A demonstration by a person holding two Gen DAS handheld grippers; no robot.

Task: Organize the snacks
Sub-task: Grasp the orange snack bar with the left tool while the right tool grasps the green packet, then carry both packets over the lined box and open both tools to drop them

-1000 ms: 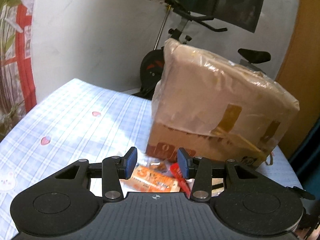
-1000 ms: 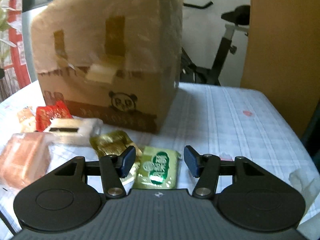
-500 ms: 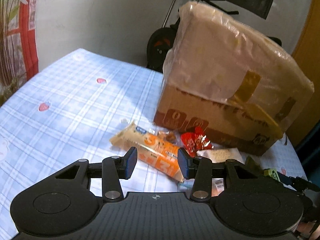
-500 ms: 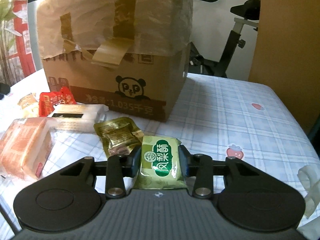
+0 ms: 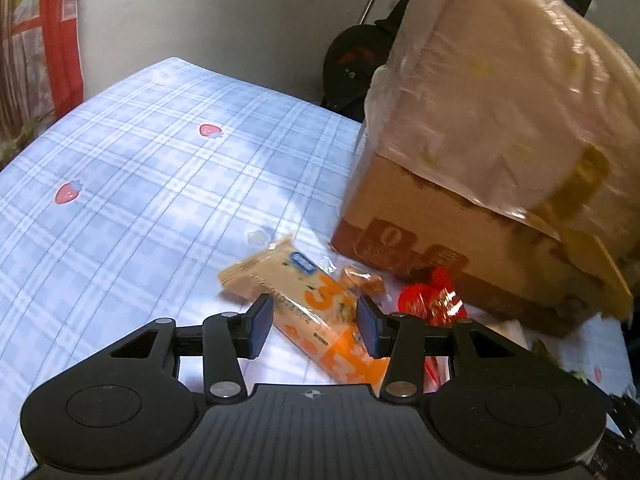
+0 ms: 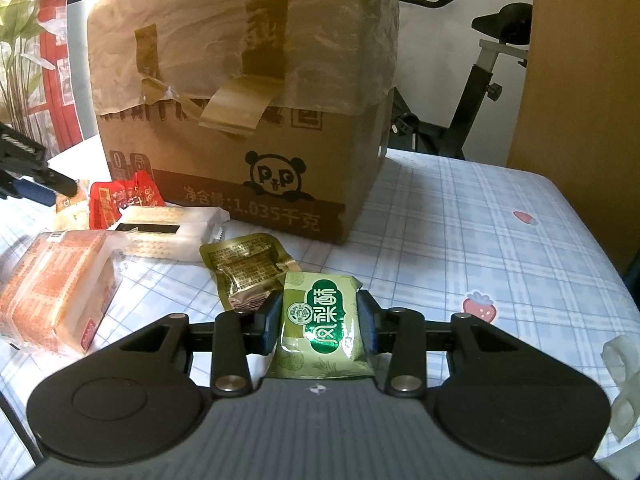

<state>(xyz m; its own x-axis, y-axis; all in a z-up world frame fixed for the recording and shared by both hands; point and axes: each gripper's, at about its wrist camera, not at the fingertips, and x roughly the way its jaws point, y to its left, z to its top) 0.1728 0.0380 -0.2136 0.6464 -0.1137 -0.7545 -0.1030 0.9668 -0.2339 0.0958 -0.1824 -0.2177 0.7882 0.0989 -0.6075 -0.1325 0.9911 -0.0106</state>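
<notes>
Snacks lie scattered on the table point(image 6: 460, 216) before the cardboard box point(image 6: 256, 120): right gripper point(image 6: 318, 322) pinches the green pastry packet point(image 6: 322, 316) sideways for lifting, while left gripper point(image 5: 314, 326), jaws opening, straddles the orange biscuit pack point(image 5: 308, 308).

free: checked tablecloth point(image 5: 132, 184) left | blocked: cardboard box point(image 6: 248, 128) behind, snack packets point(image 6: 160, 232) beside

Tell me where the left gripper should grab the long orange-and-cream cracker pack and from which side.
Grip the orange-and-cream cracker pack across its narrow width near the middle, coming down from above. It lies flat and slanted on the tablecloth, so the left gripper, whose jaws are opening astride it, probably needs a slight roll to square up.
</notes>
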